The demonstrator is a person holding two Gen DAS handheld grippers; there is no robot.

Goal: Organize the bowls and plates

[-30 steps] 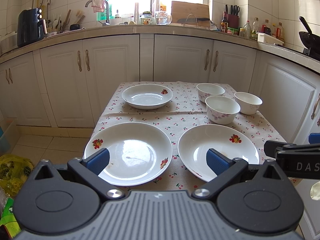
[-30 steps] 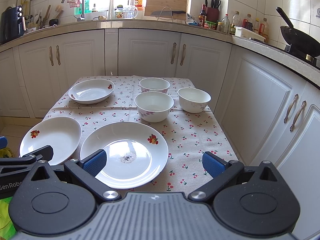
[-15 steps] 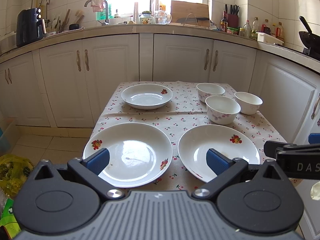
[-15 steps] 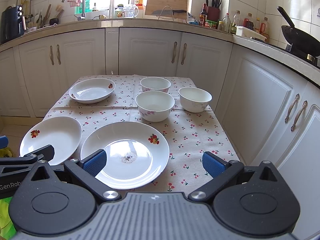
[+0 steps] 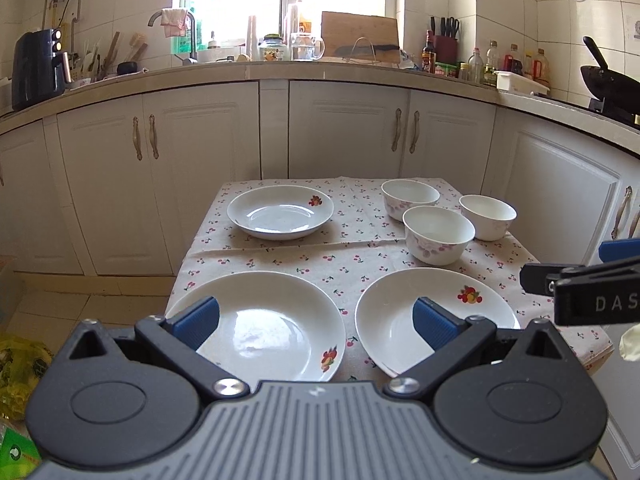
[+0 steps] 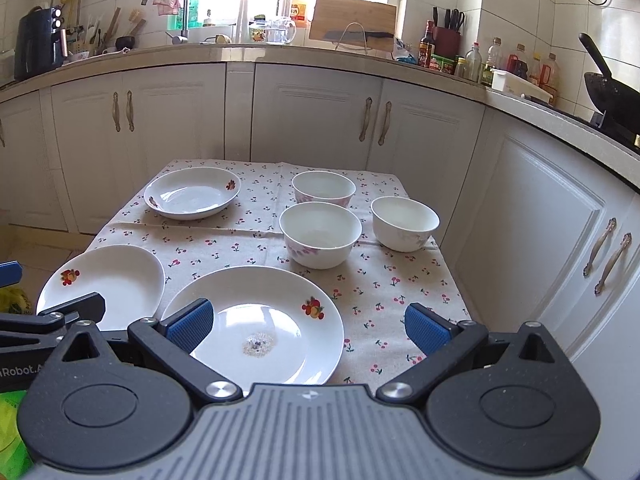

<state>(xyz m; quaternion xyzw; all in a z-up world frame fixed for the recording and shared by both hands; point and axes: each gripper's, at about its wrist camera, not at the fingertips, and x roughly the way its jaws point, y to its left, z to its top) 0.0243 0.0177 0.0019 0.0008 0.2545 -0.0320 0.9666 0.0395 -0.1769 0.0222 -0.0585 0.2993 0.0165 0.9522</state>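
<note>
Three white plates with fruit prints lie on the cherry-print tablecloth (image 5: 340,252): a near left plate (image 5: 272,320), a near right plate (image 5: 400,312) and a far left plate (image 5: 280,212). Three white bowls (image 5: 438,234) stand at the far right, apart from each other. My left gripper (image 5: 316,322) is open and empty above the near edge, over the two near plates. My right gripper (image 6: 306,326) is open and empty over the near right plate (image 6: 260,320), which has a small speck patch at its middle. The bowls (image 6: 320,234) and the far plate (image 6: 192,194) lie ahead.
White cabinets (image 5: 344,132) close in behind and to the right of the table. The counter holds an air fryer (image 5: 38,66), bottles, a knife block and a wok (image 5: 608,76). A yellow bag (image 5: 20,364) lies on the floor at the left.
Both grippers have barely shifted; both stay open and empty. The dishes have not moved.
</note>
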